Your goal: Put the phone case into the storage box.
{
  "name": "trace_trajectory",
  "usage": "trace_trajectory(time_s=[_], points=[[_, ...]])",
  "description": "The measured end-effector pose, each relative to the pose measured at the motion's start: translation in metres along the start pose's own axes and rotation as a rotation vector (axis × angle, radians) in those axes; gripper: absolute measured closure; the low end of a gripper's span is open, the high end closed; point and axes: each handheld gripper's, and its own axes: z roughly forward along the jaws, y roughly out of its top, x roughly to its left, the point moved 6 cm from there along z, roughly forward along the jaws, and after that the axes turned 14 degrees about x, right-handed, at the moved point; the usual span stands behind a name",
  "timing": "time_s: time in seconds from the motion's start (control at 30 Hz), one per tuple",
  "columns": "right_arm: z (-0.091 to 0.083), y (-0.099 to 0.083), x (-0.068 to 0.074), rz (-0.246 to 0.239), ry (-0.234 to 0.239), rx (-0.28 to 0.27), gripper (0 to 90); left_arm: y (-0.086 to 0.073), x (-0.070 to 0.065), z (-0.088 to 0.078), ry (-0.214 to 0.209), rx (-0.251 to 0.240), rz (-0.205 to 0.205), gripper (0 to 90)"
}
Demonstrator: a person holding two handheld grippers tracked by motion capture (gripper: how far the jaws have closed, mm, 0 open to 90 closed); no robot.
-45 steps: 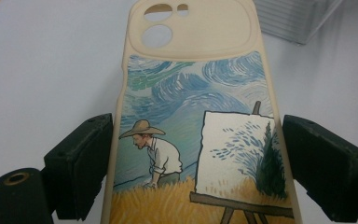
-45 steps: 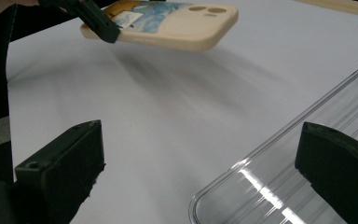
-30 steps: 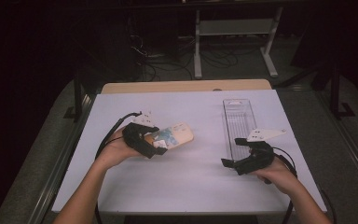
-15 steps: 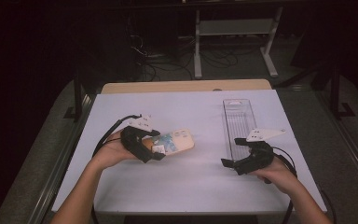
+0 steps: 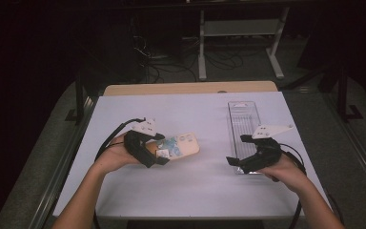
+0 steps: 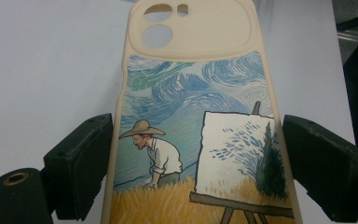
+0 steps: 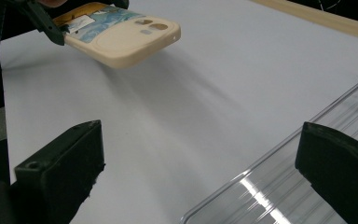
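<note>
Case (image 5: 183,144) is gripped and lifted off the counter (image 5: 195,200) by the left claw (image 5: 159,156); tray (image 5: 244,125) placement remains; right claw (image 5: 234,162) gapes empty.

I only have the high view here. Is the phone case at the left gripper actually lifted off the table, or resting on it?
Observer: Lifted. The right gripper view shows the phone case in the air, with its shadow on the table beneath.
Operator: How is it gripped?
Observer: The left gripper has its fingers pressed on the case's two long edges, at the end away from the camera cutouts.
Operator: And the right one?
Observer: The right gripper is open and grips nothing; the clear tray has its edge just ahead of it.
</note>
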Motion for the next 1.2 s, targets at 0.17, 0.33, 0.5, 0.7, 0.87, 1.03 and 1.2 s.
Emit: trace_trajectory(time_s=[0.17, 0.33, 0.5, 0.7, 0.87, 1.03, 1.2], points=[[-0.001, 0.008, -0.007, -0.025, -0.002, 0.01, 0.6, 0.0, 0.0, -0.001, -0.003, -0.008, -0.001, 11.2], [0.0, 0.018, -0.014, -0.026, 0.028, 0.026, 0.6, 0.001, -0.001, -0.002, -0.004, -0.008, 0.003, 11.3], [0.001, 0.029, -0.02, -0.044, 0.037, 0.023, 0.6, 0.001, -0.001, 0.0, -0.008, -0.012, 0.006, 11.2], [0.006, 0.041, -0.026, -0.072, 0.053, 0.025, 0.6, 0.002, 0.0, 0.001, -0.008, -0.011, 0.008, 11.2], [0.012, 0.049, -0.029, -0.095, 0.073, 0.032, 0.6, 0.003, -0.001, 0.002, -0.014, -0.013, 0.014, 11.2], [0.017, 0.058, -0.031, -0.122, 0.123, 0.045, 0.6, 0.003, -0.002, 0.002, -0.019, -0.016, 0.019, 11.2], [0.021, 0.064, -0.032, -0.148, 0.174, 0.063, 0.6, 0.004, -0.002, 0.001, -0.017, -0.014, 0.029, 11.2]])
